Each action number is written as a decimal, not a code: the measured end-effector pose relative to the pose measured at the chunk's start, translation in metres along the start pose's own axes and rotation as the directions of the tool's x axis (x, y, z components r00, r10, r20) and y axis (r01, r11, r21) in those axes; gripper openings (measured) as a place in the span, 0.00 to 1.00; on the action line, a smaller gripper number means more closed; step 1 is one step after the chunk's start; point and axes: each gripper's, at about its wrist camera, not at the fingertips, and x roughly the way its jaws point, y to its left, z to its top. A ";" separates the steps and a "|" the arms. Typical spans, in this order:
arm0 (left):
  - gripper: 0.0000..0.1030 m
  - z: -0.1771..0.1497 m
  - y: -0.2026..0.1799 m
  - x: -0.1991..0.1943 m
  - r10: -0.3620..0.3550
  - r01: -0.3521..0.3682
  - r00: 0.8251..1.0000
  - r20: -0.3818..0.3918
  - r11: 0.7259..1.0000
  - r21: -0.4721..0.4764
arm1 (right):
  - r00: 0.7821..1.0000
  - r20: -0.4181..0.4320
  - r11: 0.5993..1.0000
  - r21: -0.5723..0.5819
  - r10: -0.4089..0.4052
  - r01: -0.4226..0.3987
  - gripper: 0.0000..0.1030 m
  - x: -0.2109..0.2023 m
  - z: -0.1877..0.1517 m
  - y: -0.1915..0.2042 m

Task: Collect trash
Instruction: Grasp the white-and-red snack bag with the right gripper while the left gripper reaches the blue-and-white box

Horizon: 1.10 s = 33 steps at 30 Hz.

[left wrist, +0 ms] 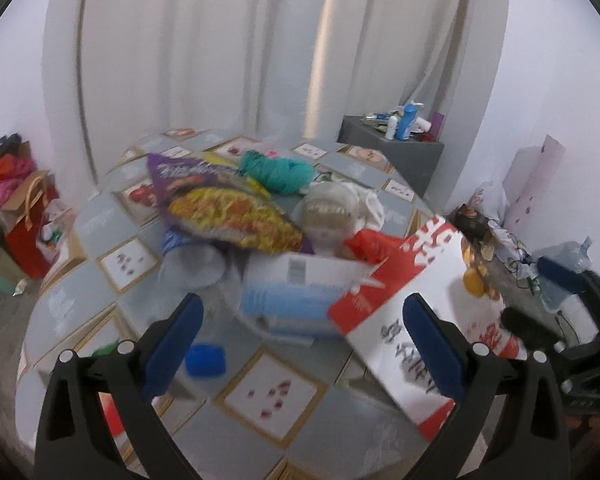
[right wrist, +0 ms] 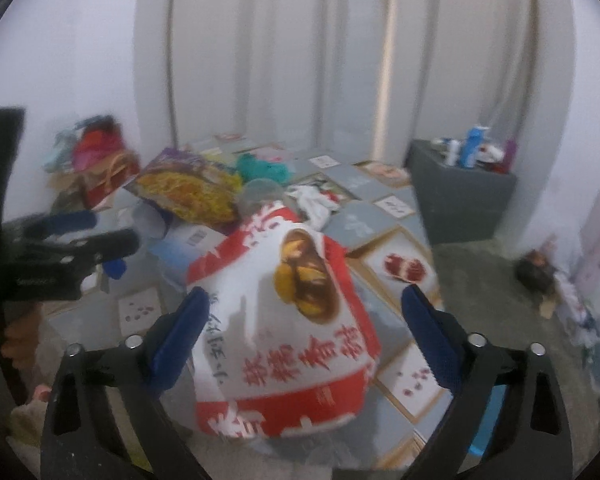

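White curtains hang behind a tabletop covered in a grey, picture-tiled cloth, piled with litter. A red-and-white printed bag lies at the near edge of the pile, in front of a pale blue box and right of a purple-and-yellow snack packet. It looks crumpled, glossy and light. The right hand-held gripper straddles it, jaws spread, pads apparently not pressing. The left hand-held gripper is spread and empty. The slick bag could slip or drag neighbouring litter off the pile.
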 end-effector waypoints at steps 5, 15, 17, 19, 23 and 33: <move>0.85 0.013 0.001 0.021 0.015 -0.014 1.000 -0.005 0.999 0.039 | 0.996 -0.083 0.999 0.024 0.039 -0.037 0.65 0.025 0.000 -0.010; 0.64 0.039 0.045 0.021 0.080 -0.078 0.996 0.035 0.996 -0.046 | 0.991 -0.114 0.997 0.025 0.076 -0.074 0.59 0.033 0.002 -0.008; 0.62 0.038 0.049 0.021 0.080 -0.079 0.996 0.023 0.995 -0.054 | 0.990 -0.116 0.997 0.016 0.076 -0.075 0.59 0.034 0.002 -0.007; 0.61 0.033 0.046 0.020 0.063 -0.062 0.998 0.009 0.997 -0.045 | 0.991 -0.118 0.997 0.004 0.071 -0.071 0.59 0.035 0.002 -0.005; 0.55 0.016 0.034 0.019 0.017 -0.018 1.000 -0.022 0.999 -0.030 | 0.989 -0.132 0.998 -0.008 0.064 -0.066 0.52 0.040 0.002 -0.003; 0.38 -0.014 -0.007 0.029 -0.097 0.099 0.988 -0.122 0.995 0.010 | 0.992 -0.115 0.998 -0.023 0.059 -0.062 0.32 0.030 -0.006 -0.001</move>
